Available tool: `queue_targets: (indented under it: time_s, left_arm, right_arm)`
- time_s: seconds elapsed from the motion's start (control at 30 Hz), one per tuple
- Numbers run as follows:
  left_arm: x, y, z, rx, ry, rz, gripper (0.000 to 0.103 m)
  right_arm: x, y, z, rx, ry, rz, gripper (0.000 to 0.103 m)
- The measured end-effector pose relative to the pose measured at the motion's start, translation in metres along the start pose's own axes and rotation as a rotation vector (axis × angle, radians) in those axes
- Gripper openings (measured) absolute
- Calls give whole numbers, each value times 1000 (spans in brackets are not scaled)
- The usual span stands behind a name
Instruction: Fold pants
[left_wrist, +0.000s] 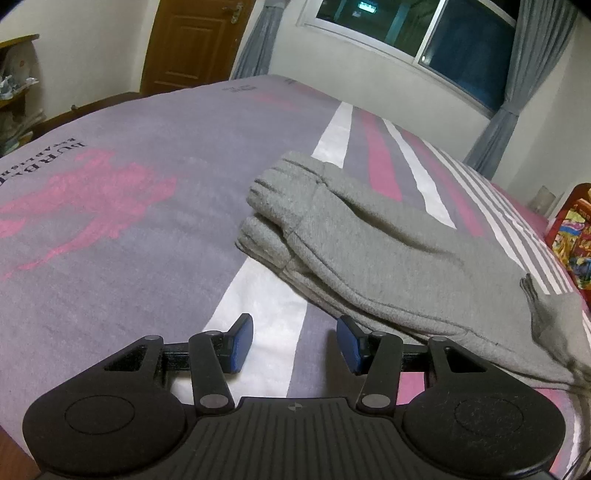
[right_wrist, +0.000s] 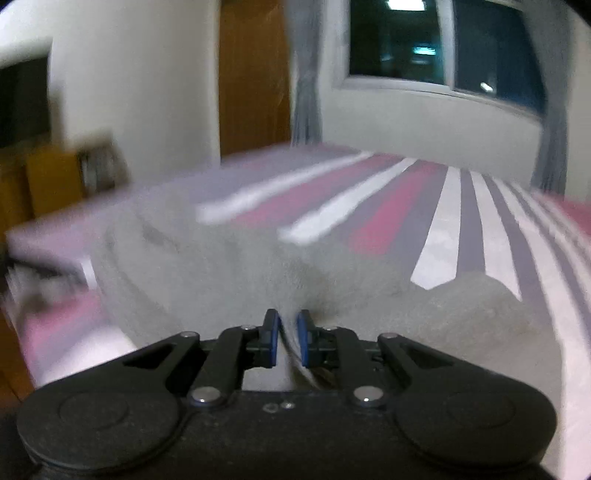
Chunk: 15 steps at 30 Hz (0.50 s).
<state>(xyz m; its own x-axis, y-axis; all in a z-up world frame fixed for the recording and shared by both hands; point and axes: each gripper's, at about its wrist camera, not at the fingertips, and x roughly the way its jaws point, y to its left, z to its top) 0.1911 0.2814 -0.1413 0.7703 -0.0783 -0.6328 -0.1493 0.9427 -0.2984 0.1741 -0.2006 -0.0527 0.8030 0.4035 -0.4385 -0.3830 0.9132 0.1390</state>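
Grey pants are seen lying on a bed, across the white, pink and grey stripes of its cover. They are folded over themselves, with the ribbed cuffs stacked at the far left end and the rest of the cloth running toward the near right, where a raised tip of fabric is seen at the edge of the left wrist view.

The left claw is held partly open just above the cover, and nothing is gripped between its blue pads. Its right pad is placed just beside the near edge of the pants; whether it touches them cannot be told.

The right claw is closed on a thin fold of the pants, which is pinched between its pads and passes back toward the camera. The right wrist view is blurred, so finer detail of the cloth there cannot be made out.

A wooden door, a window and grey curtains are seen beyond the bed.
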Motion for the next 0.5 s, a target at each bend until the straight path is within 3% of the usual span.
queue_targets:
  time_s: [0.03, 0.07, 0.13, 0.2, 0.27, 0.3, 0.33, 0.4, 0.5]
  left_arm:
    - [0, 0, 0, 2, 2, 1, 51]
    - [0, -1, 0, 3, 3, 3, 51]
    - [0, -1, 1, 2, 4, 5, 51]
    - [-2, 0, 1, -13, 0, 1, 51]
    - [-2, 0, -1, -13, 1, 0, 51]
    - [-1, 0, -1, -7, 3, 2, 51]
    - [-1, -1, -1, -1, 4, 5, 51]
    - [-2, -1, -1, -8, 5, 5, 51]
    - [-4, 2, 0, -37, 5, -10, 51]
  right_arm:
    - [-3, -3, 4, 14, -30, -1, 3]
    - [-3, -3, 7, -10, -15, 59, 3]
    - [10, 10, 4, -112, 119, 195, 0]
    - [15, 23, -6, -240, 160, 148, 0]
    - [14, 21, -10, -253, 126, 60, 8]
    - [13, 24, -13, -285, 107, 10, 26]
    - [14, 25, -15, -308, 105, -3, 32]
    - [20, 26, -18, -335, 153, 11, 30]
    - [34, 29, -25, -401, 204, -37, 30]
